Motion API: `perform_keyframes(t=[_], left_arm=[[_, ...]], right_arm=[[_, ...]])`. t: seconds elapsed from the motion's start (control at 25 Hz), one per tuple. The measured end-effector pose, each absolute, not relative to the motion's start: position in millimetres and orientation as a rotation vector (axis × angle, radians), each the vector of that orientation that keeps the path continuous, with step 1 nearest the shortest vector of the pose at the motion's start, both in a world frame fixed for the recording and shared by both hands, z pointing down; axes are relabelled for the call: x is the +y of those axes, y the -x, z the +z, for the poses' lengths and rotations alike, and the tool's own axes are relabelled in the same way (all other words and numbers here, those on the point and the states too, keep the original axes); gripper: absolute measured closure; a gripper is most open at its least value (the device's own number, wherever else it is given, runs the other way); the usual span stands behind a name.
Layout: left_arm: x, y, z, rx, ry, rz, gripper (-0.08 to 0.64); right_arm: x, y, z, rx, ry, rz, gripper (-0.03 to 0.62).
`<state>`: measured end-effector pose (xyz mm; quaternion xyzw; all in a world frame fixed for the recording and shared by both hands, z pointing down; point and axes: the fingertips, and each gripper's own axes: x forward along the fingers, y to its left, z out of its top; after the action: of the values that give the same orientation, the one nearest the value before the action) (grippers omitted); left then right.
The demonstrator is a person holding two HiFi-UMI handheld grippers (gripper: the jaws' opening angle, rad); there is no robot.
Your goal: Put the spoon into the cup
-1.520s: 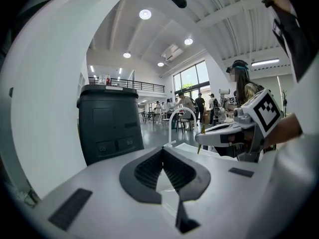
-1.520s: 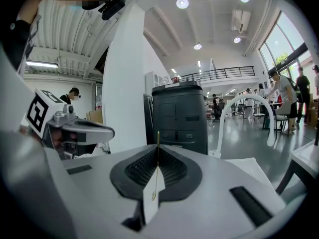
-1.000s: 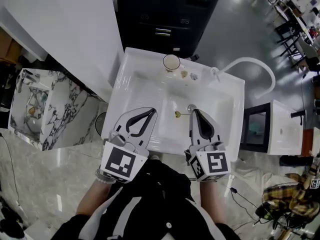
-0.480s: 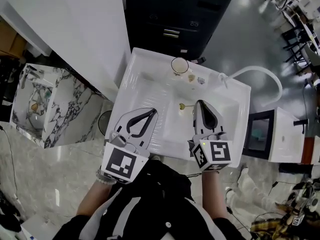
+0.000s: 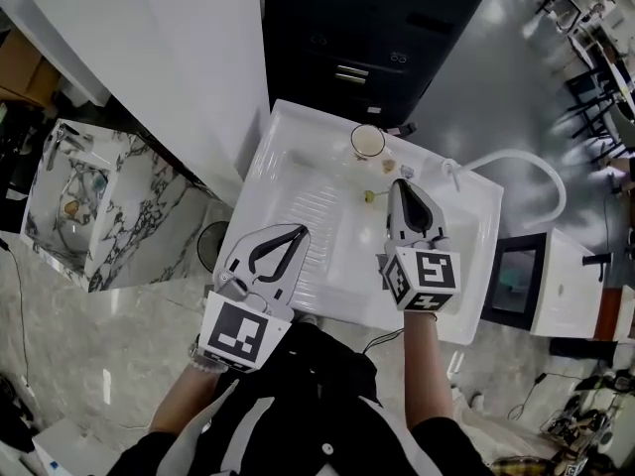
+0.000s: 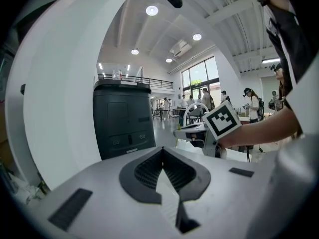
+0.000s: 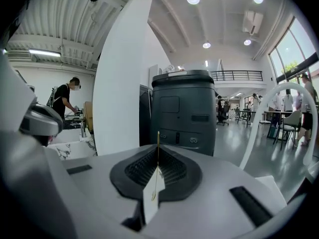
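Note:
A white cup [image 5: 367, 141] stands upright at the far edge of the white basin table [image 5: 298, 181]. My right gripper [image 5: 396, 187] is shut on a thin gold spoon [image 5: 371, 196]; its small bowl sticks out to the left of the fingertips, a short way nearer me than the cup. In the right gripper view the spoon [image 7: 158, 144] shows as a thin upright line pinched between the dark pads. My left gripper [image 5: 300, 231] hangs over the table's near left part, shut with nothing in it. In the left gripper view the left gripper [image 6: 162, 150] shows its pads meeting at the tip.
Two small bits [image 5: 388, 165] lie on the table beside the cup. A white hose [image 5: 521, 159] arcs off the table's right side. A dark cabinet [image 5: 367, 28] stands behind the table, a white wall panel [image 5: 169, 58] to its left, and a marble sink [image 5: 79, 201] at far left.
My right gripper has carried the spoon away from me, closer to the cup. The left gripper has shifted only a little.

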<state>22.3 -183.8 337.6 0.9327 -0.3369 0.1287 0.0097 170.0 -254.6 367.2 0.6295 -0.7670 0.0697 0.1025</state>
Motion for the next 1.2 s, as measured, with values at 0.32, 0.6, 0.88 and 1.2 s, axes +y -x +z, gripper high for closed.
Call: perform_keyframes(t=[0.32,0.6,0.88,1.2], left_arm=[[-191.1,-6.8,340.0,-1.119,-2.869,0.415,0.56],[-197.6,3.0,338.5,-1.158,-2.835,0.417,0.56],[-201.1,13.2,340.5,-1.197,-2.819,0.429,0.56],[-203.9,23.9,347.0,-1.231,-2.794,0.453,0.56]], right_arm=[[-288.8,-176.9,359.8,-2.26,-1.863,0.154,0.588],[-314.9,-176.2,338.6,-2.268,-1.871,0.041,0.588],[-336.9,-181.2,339.7,-2.262,-1.916,0.048,0.588],[-348.6,-188.2,363.3,-2.247,-1.983,0.109,0.588]])
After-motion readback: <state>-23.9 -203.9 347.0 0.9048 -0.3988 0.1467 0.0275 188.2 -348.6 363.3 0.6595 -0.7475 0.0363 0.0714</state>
